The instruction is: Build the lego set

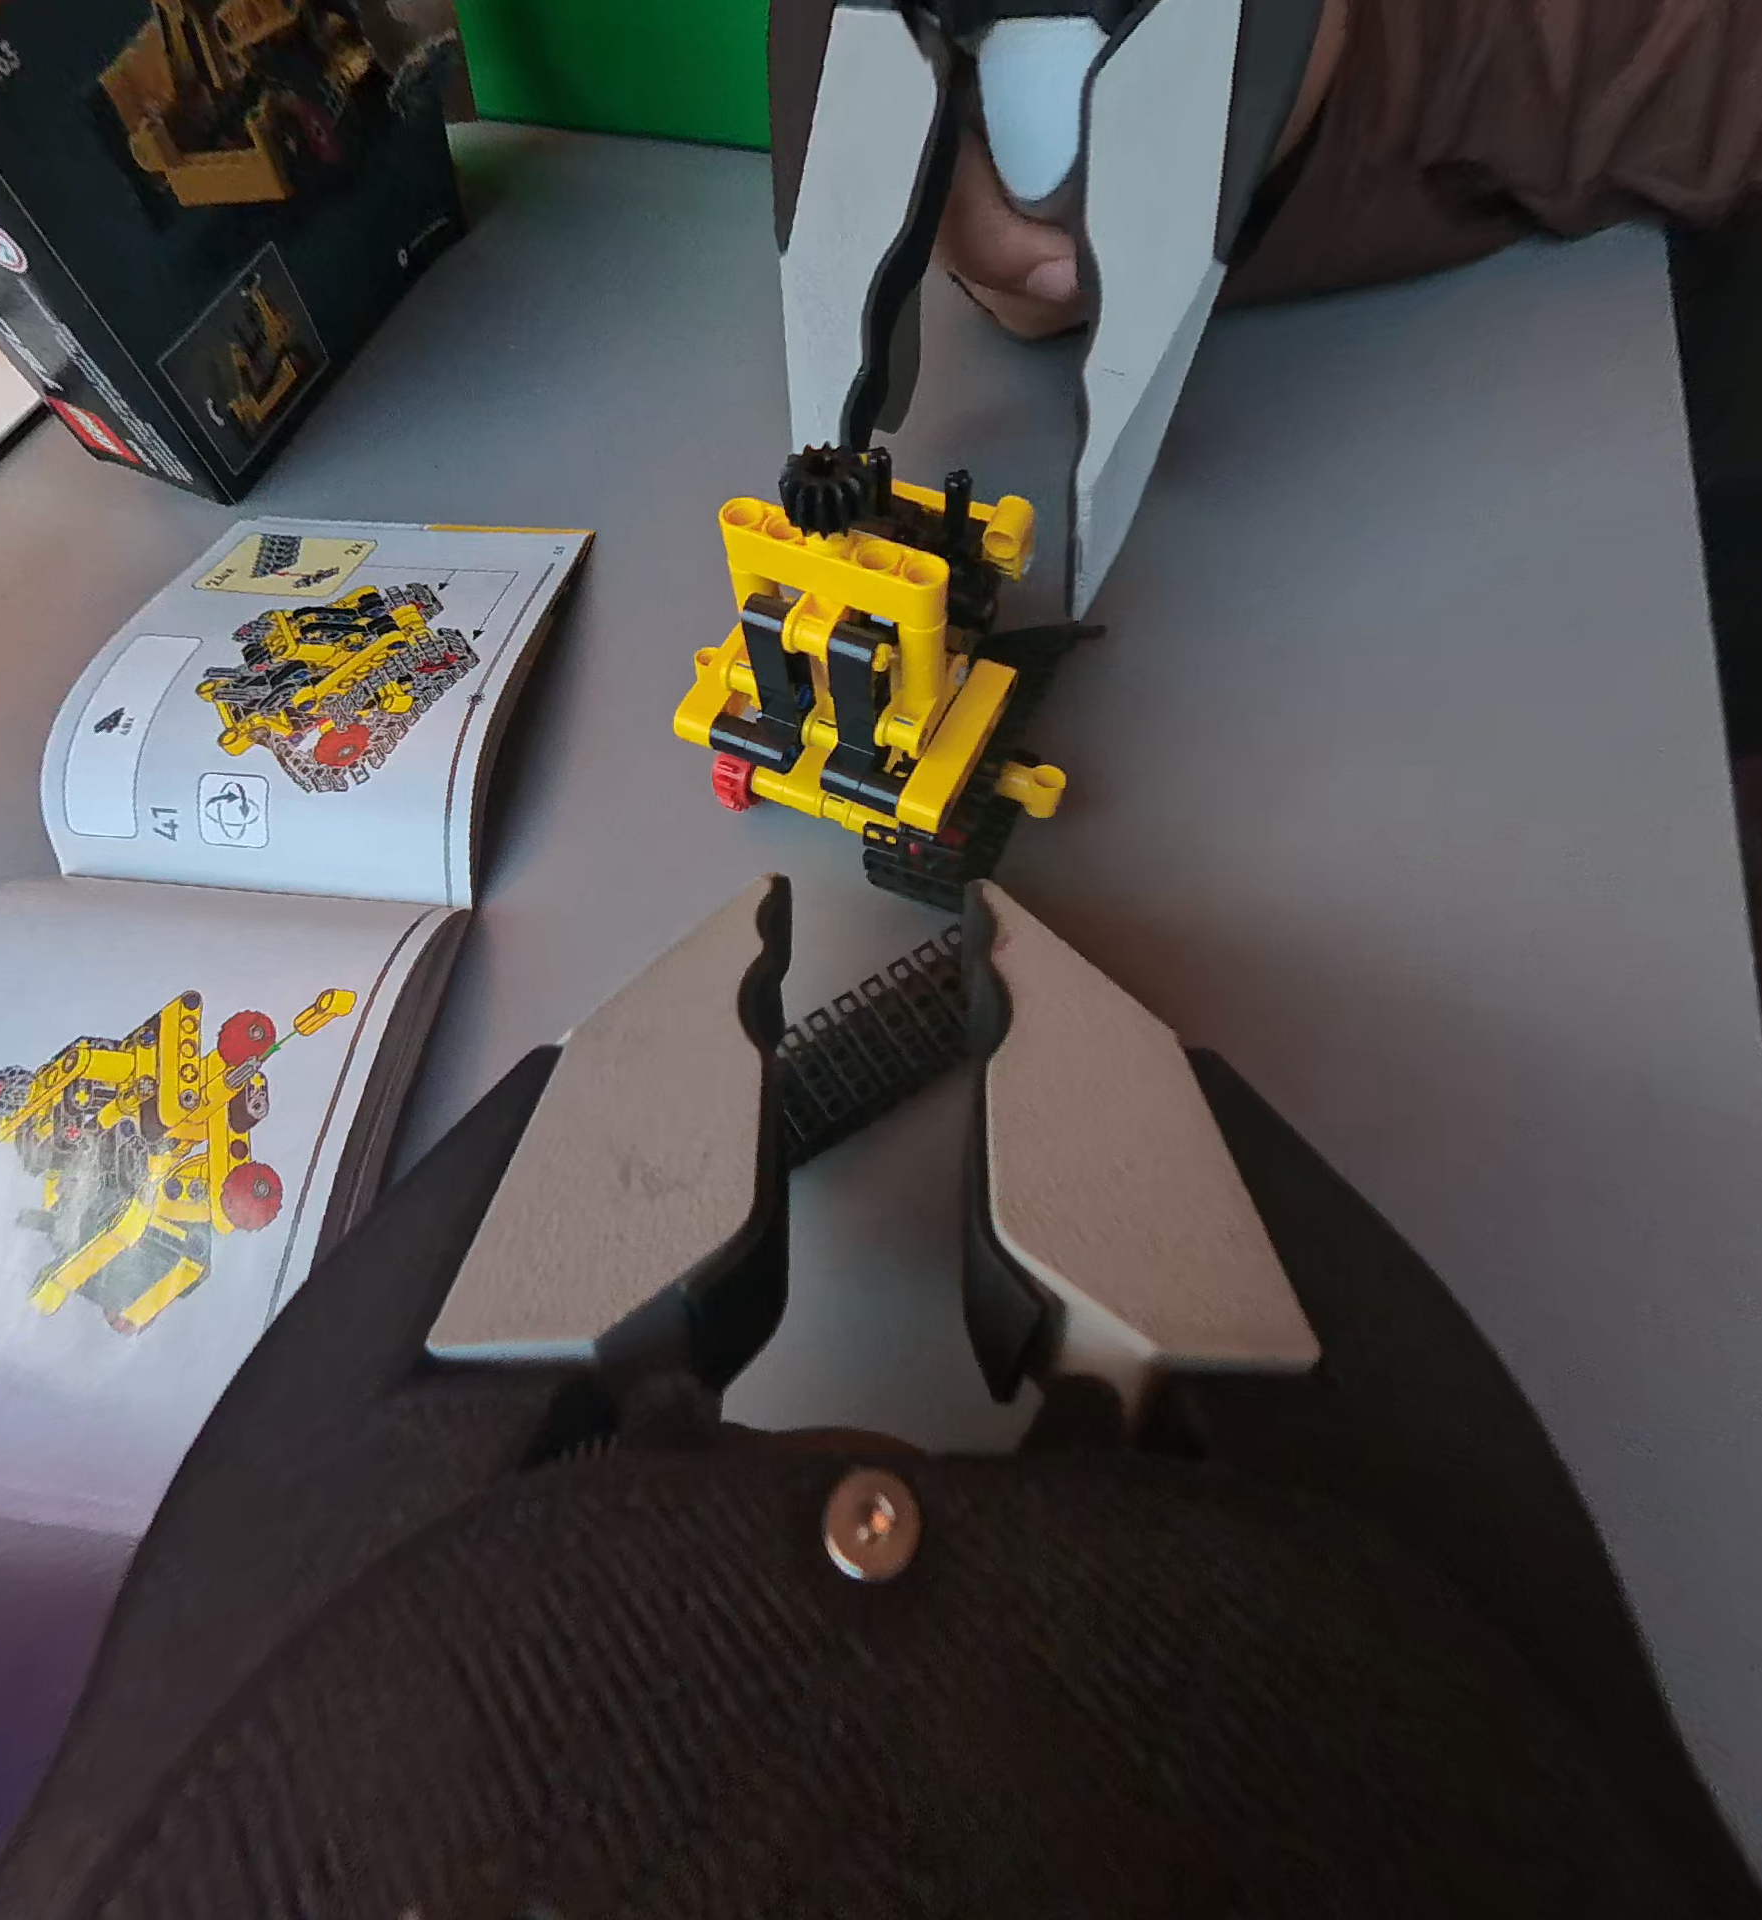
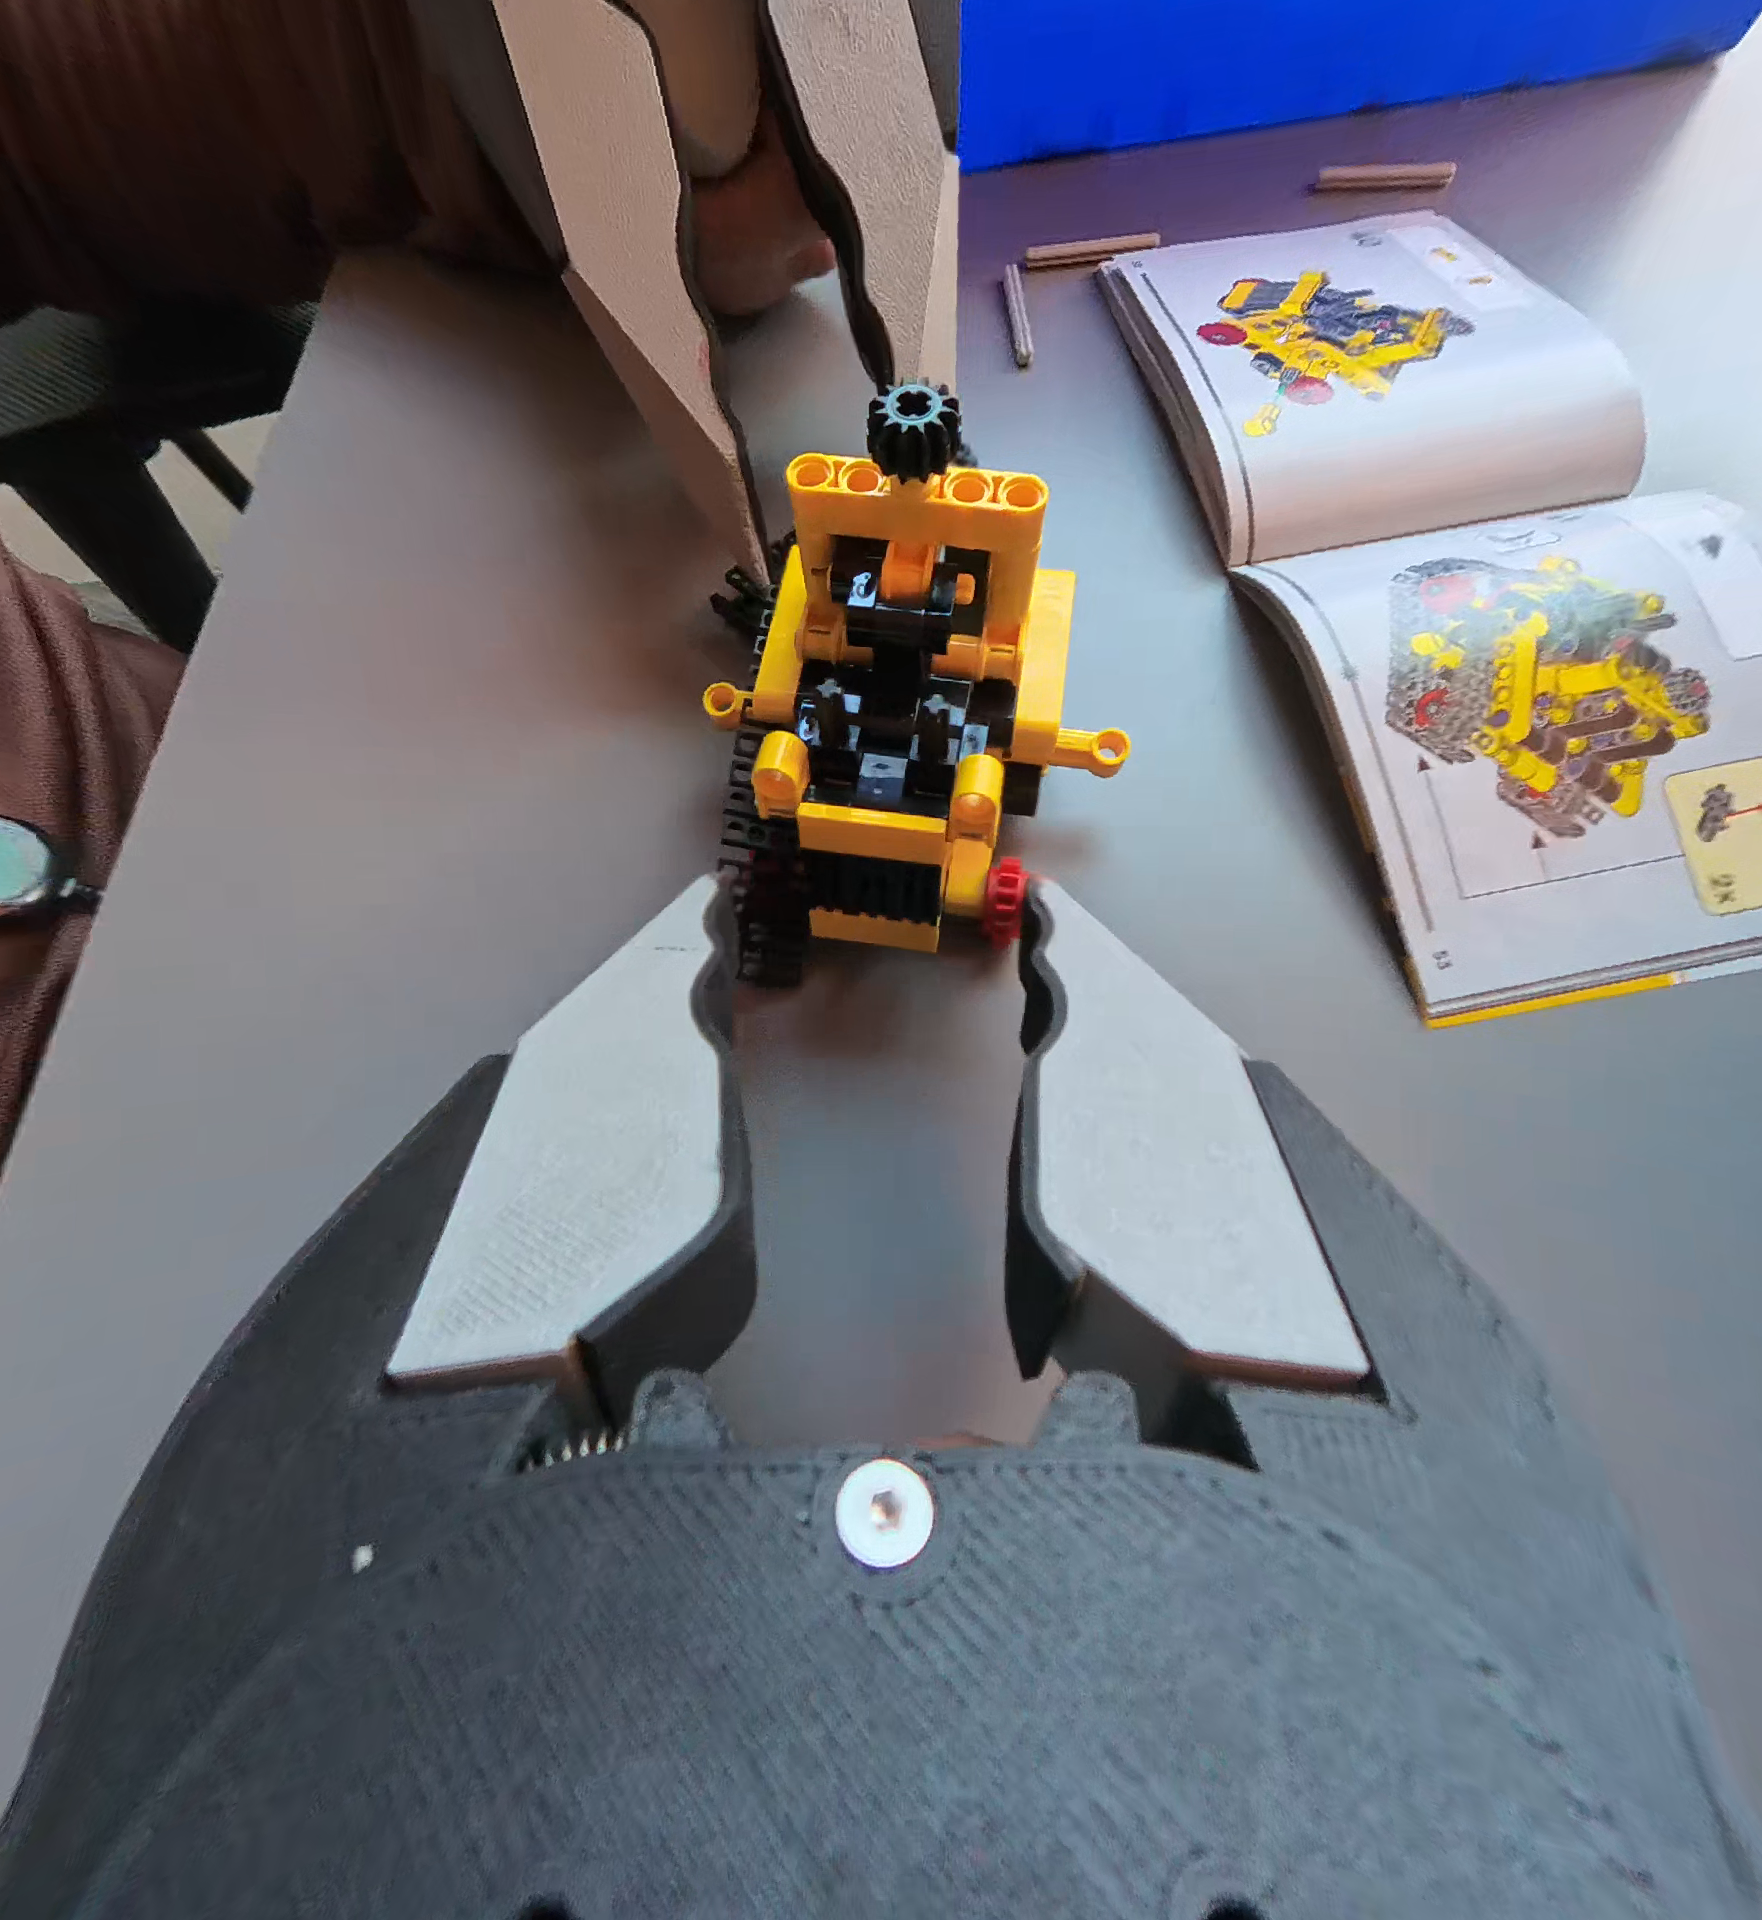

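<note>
Model [image 1: 861, 675]: yellow and black studless bricks, ahead of both grippers.
Left gripper [image 1: 877, 904]: parted, nothing held.
Right gripper [image 2: 872, 904]: parted, nothing held.
Booklet [image 1: 285, 727]: printed, open.

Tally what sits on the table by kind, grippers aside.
Lego model: 1
Loose black track strip: 1
Instruction booklet: 1
Lego box: 1
Small wooden sticks: 3
Total: 7
</note>
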The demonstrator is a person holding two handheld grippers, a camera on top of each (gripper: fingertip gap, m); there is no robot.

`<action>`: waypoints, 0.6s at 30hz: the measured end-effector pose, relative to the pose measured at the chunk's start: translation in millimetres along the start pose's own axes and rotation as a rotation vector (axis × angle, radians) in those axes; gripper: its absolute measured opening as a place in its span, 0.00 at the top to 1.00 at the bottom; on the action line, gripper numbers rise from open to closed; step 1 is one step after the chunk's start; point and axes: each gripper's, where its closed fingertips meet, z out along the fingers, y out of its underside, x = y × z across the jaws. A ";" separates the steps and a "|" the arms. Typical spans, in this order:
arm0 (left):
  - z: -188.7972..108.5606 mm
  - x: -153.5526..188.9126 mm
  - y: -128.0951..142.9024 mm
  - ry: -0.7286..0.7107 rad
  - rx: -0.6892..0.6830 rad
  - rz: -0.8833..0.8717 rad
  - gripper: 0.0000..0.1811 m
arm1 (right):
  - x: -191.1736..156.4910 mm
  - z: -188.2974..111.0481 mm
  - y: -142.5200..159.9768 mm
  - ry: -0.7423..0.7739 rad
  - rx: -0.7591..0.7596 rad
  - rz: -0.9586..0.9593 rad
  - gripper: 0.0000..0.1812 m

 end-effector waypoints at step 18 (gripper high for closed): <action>10.1 -4.9 9.9 -0.010 -0.085 -0.057 0.89 | 5.3 12.4 -22.6 0.020 0.041 0.044 0.77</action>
